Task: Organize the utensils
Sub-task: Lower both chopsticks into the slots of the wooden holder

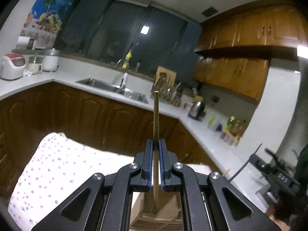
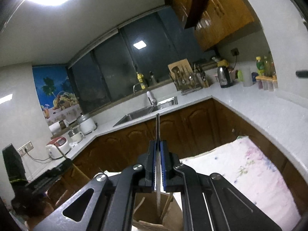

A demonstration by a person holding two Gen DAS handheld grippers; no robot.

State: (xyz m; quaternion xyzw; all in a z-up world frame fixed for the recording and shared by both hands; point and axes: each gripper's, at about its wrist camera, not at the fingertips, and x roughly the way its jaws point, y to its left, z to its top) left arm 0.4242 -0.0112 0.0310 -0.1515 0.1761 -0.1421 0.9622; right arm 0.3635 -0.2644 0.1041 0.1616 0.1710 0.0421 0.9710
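Note:
My left gripper [image 1: 156,144] is shut on a wooden chopstick [image 1: 156,119] that stands upright between the blue pads; its lower end reaches into a brown cardboard box [image 1: 165,209] below the fingers. My right gripper [image 2: 158,145] is shut on a thin metal chopstick [image 2: 158,127], also upright, with its lower end inside a cardboard box [image 2: 169,211] that holds another wooden stick. Both grippers are raised and look across the kitchen.
A dotted cloth [image 1: 57,169] covers the table below; it shows as floral cloth in the right wrist view [image 2: 250,173]. White counter [image 1: 202,130], sink [image 1: 115,88], utensil rack [image 1: 169,92], kettle [image 1: 196,109], rice cooker [image 1: 12,65] and wooden cabinets surround.

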